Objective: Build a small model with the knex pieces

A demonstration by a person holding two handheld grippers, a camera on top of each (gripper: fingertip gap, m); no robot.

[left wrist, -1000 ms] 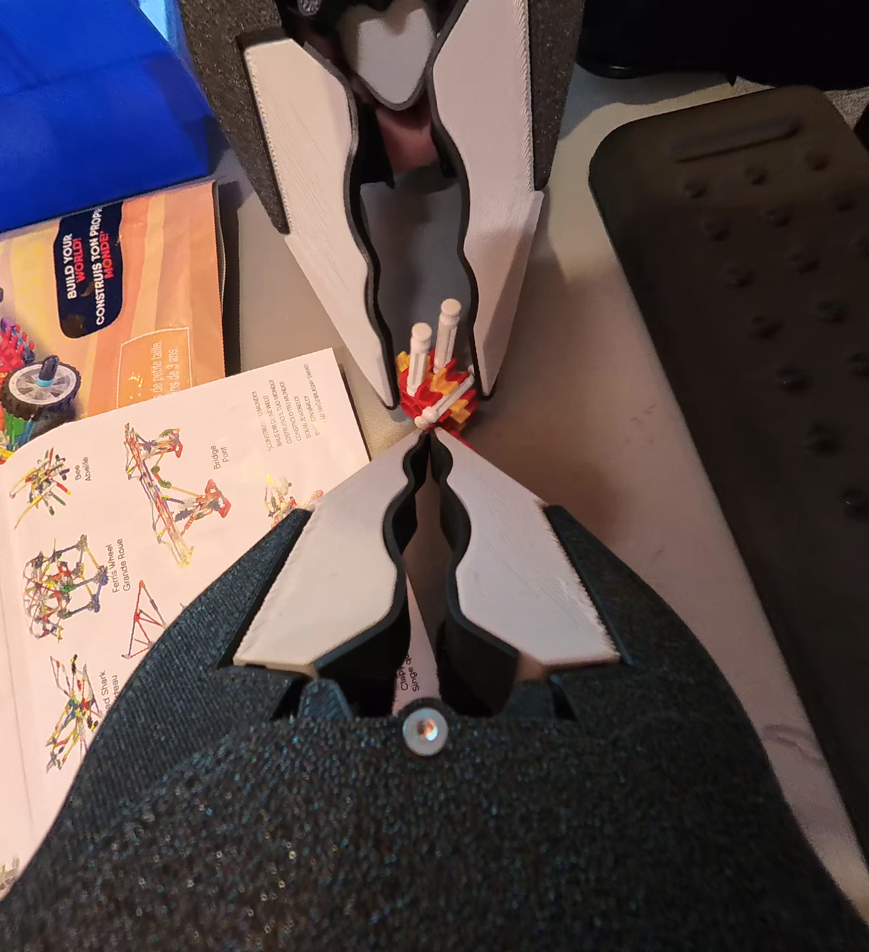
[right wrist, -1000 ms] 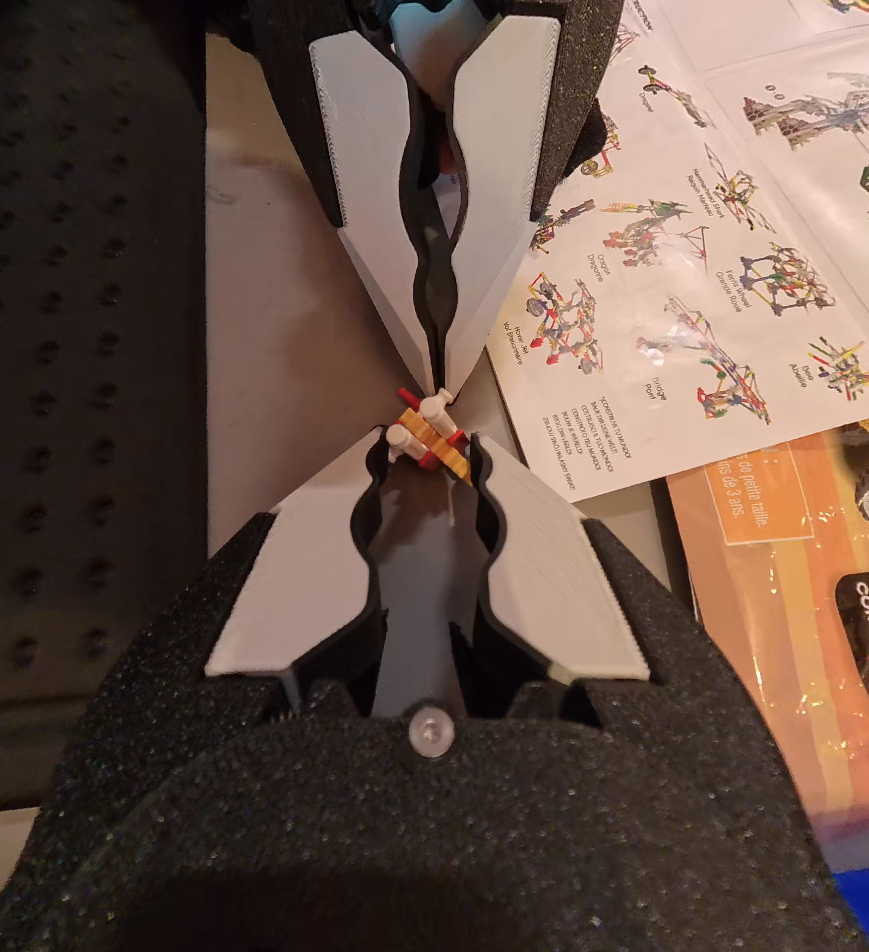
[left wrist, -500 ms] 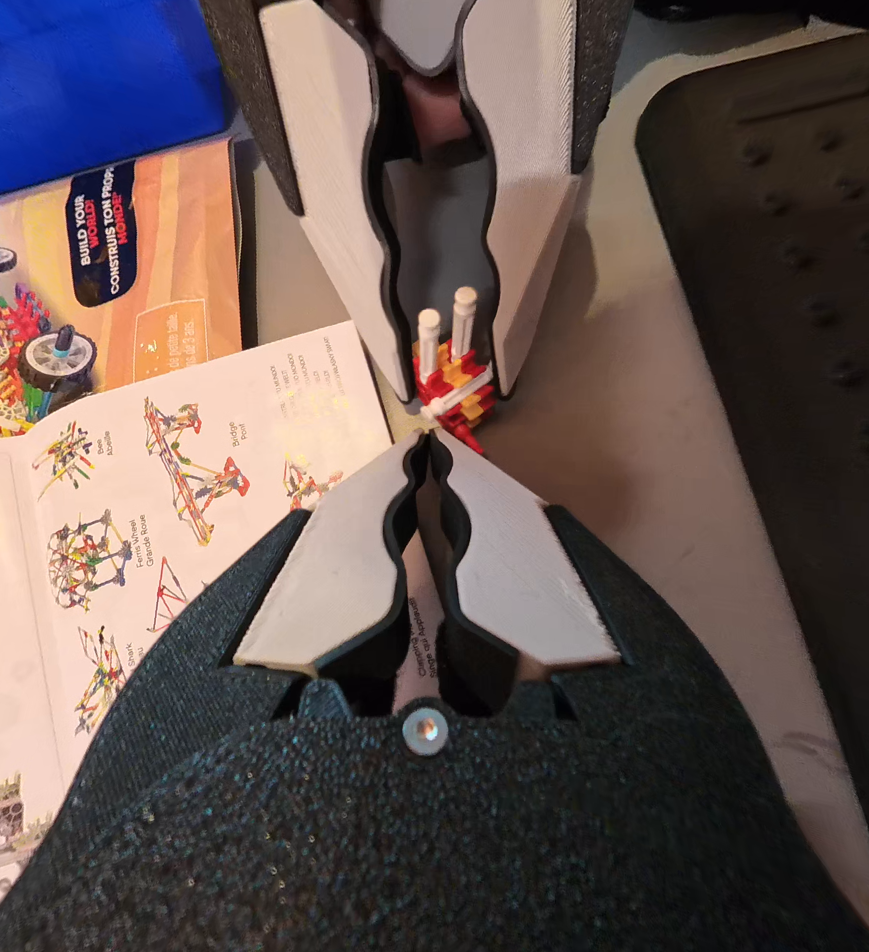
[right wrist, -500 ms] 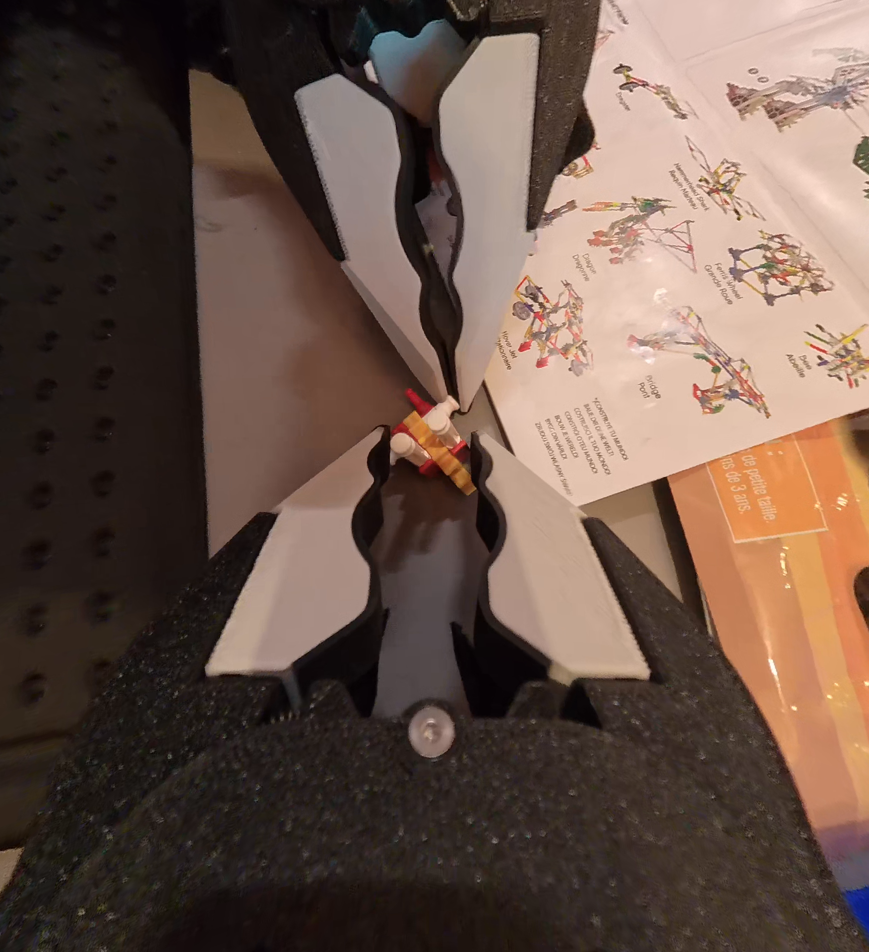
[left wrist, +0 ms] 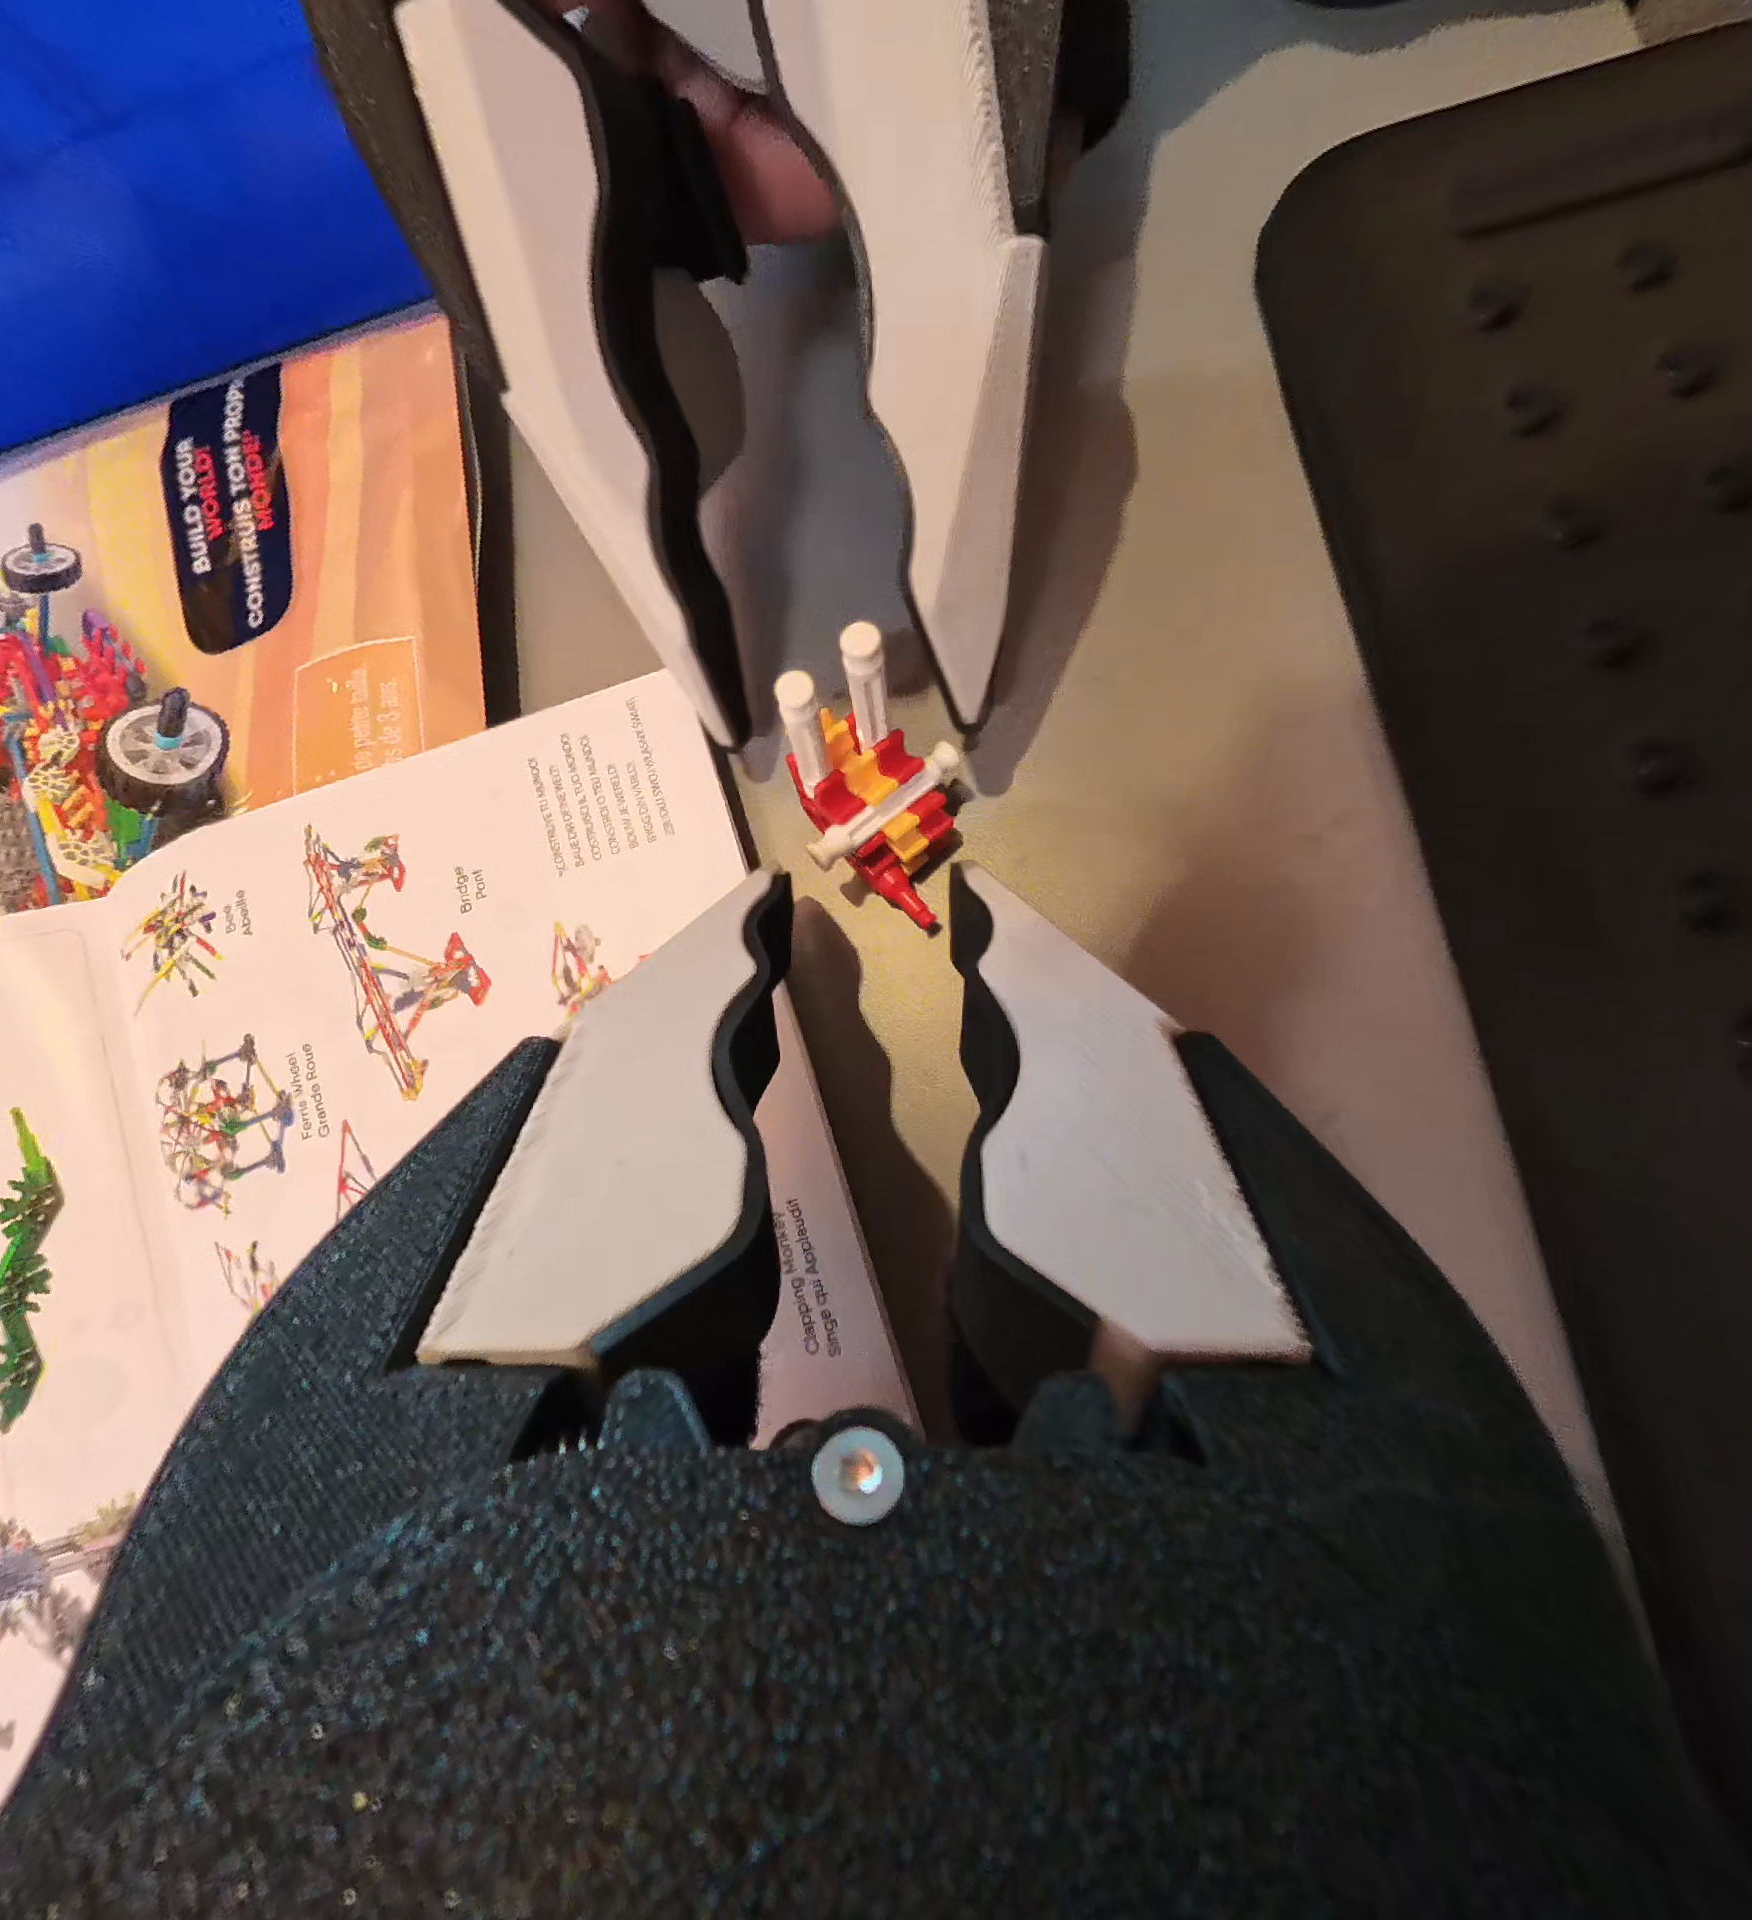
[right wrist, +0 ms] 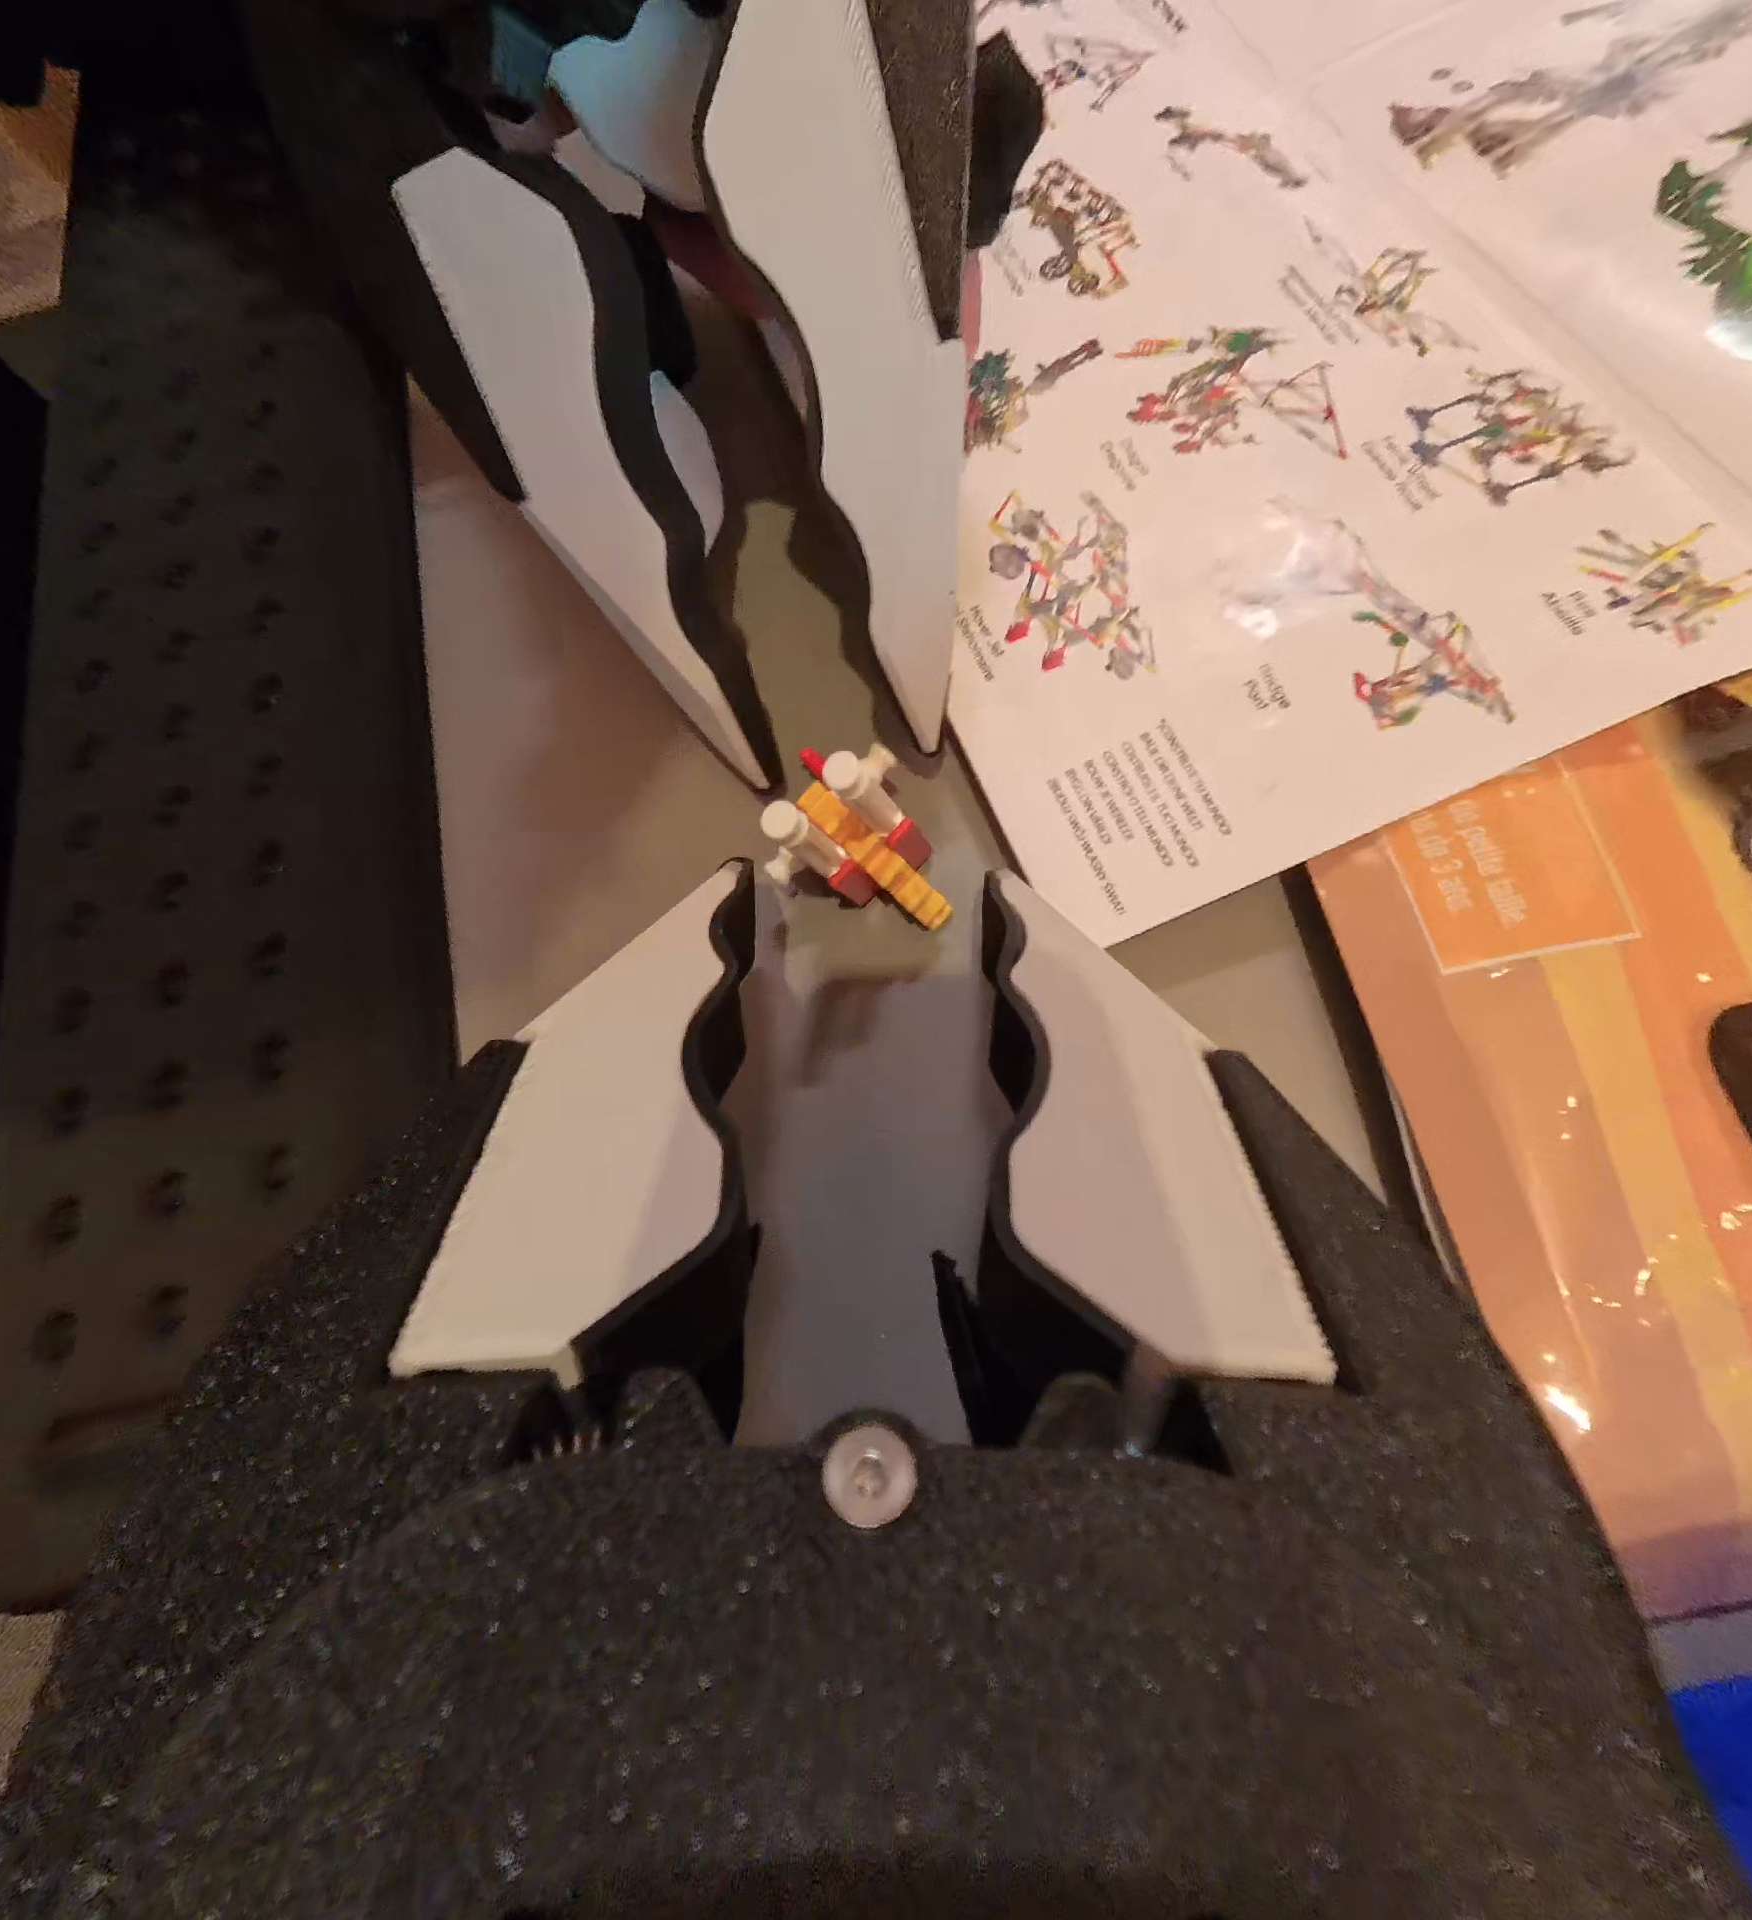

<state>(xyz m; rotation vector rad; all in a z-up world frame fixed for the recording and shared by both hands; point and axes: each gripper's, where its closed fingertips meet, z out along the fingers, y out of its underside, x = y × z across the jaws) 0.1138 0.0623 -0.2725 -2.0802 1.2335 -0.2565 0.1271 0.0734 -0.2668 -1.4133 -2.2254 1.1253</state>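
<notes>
Two grippers parted, holding nothing | left gripper [left wrist: 867,899] and right gripper [right wrist: 867,883] face tip-to-tip | small red-yellow brick piece [left wrist: 877,800] lies between them on the tabletop [left wrist: 1163,831], beside the instruction sheet [left wrist: 332,987] edge | equally near both

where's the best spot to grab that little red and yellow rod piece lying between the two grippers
Probably the red and yellow connector block in the middle, pinched across its flat sides. The two white rods stick up and a third crosses the front, so they would likely roll or pivot. The open right gripper already straddles it; the open left gripper sits just short.
</notes>
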